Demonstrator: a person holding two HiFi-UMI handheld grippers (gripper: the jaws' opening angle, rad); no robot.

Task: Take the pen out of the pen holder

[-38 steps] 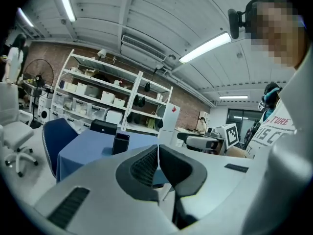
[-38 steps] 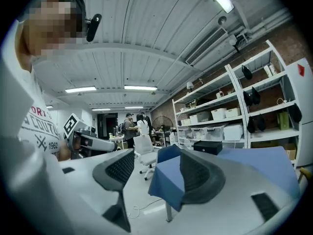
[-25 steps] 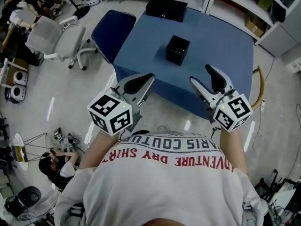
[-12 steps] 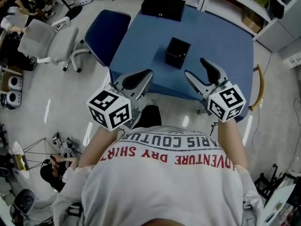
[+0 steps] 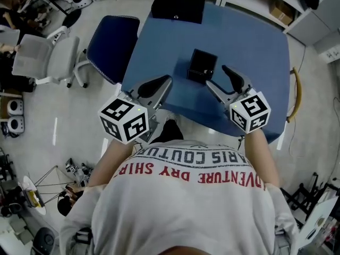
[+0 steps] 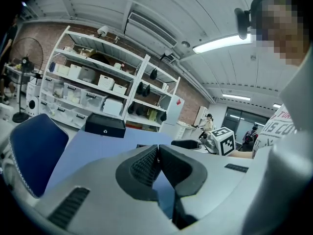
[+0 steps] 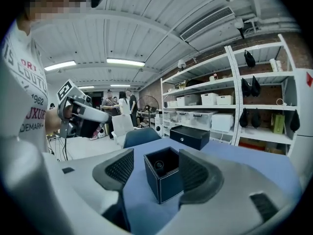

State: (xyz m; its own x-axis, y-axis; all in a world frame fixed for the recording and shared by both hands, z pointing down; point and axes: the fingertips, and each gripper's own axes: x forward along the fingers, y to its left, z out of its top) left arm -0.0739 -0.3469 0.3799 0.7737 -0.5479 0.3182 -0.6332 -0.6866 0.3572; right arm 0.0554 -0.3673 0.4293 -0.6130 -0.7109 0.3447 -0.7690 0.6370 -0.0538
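Observation:
A black square pen holder (image 5: pixel 202 67) stands open-topped near the middle of the blue table (image 5: pixel 255 47). In the right gripper view, the dark round end of a pen (image 7: pixel 159 165) shows inside the holder (image 7: pixel 166 187). My right gripper (image 5: pixel 217 76) is open just near-right of the holder. In its own view, the holder stands a little beyond the spread jaws of that gripper (image 7: pixel 156 163). My left gripper (image 5: pixel 164 81) hangs over the table's near-left edge, its pads pressed together on nothing (image 6: pixel 157 152).
A flat black box (image 5: pixel 178 7) lies at the table's far edge. A blue chair (image 5: pixel 109 44) stands against the table's left side, with a white office chair (image 5: pixel 42 57) further left. Shelving lines the back wall (image 7: pixel 220 106). People stand in the background.
Both grippers have moved forward over the table toward the holder. The right gripper now sits close beside the holder. Neither gripper's jaws have changed.

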